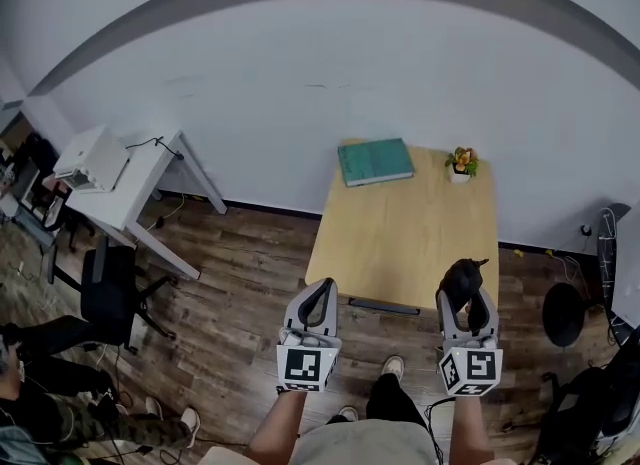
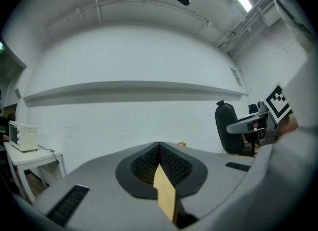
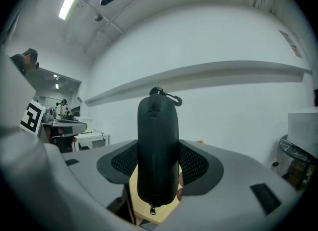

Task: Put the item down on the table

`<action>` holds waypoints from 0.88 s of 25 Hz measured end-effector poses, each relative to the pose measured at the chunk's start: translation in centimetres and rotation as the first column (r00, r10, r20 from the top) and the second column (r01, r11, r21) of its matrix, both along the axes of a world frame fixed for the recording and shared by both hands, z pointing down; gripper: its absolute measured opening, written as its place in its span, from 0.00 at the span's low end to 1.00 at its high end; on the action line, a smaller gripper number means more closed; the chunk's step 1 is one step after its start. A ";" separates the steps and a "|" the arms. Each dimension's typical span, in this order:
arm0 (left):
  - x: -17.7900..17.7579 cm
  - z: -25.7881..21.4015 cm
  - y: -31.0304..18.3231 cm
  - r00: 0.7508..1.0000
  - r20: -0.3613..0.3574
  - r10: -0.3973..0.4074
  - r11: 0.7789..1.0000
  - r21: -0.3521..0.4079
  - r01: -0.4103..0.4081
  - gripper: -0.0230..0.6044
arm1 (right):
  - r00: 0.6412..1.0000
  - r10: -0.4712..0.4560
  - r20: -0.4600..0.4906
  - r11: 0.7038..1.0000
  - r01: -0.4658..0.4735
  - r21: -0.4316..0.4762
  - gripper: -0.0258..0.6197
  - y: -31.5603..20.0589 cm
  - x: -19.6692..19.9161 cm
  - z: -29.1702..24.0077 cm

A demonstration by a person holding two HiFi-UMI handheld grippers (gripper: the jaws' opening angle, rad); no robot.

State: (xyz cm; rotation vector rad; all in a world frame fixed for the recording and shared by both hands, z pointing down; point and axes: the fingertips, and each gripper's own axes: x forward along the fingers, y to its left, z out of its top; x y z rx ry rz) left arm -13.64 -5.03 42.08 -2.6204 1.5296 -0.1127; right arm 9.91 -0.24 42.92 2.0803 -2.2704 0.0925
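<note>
A black zip case (image 3: 158, 145) with a small clip on top stands upright between the jaws of my right gripper (image 3: 158, 161), which is shut on it. In the head view the case (image 1: 462, 278) and right gripper (image 1: 466, 293) hover at the near right edge of the light wooden table (image 1: 410, 233). My left gripper (image 1: 320, 291) is off the table's near left corner, its jaws meeting at the tips with nothing between them. In the left gripper view (image 2: 159, 148) only a sliver of the table (image 2: 165, 195) shows below the tips, and the case (image 2: 226, 128) appears at the right.
A green book (image 1: 375, 161) lies at the table's back left, and a small potted plant (image 1: 461, 163) stands at its back right. A white desk with a box-like device (image 1: 92, 158) and an office chair (image 1: 110, 288) stand left. A black chair (image 1: 565, 313) is right.
</note>
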 end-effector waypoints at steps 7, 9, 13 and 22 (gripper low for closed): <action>5.4 -0.6 -6.7 1.000 0.012 -0.029 0.999 -0.012 0.029 0.05 | 1.000 -0.012 0.010 1.000 0.012 -0.007 0.44 -7.0 6.2 -0.6; 7.2 -0.7 -8.4 1.000 0.014 -0.028 1.000 -0.011 0.028 0.05 | 1.000 -0.016 0.015 1.000 0.016 -0.011 0.44 -8.7 8.0 -0.4; 10.5 -0.8 -11.3 0.999 0.024 -0.032 0.999 -0.008 0.032 0.05 | 0.999 -0.019 0.033 1.000 0.019 -0.022 0.44 -11.7 11.3 0.3; 12.0 -0.3 -15.7 0.995 0.035 -0.098 0.995 -0.018 0.098 0.05 | 0.997 -0.067 0.046 0.997 0.069 -0.039 0.44 -17.1 14.0 1.3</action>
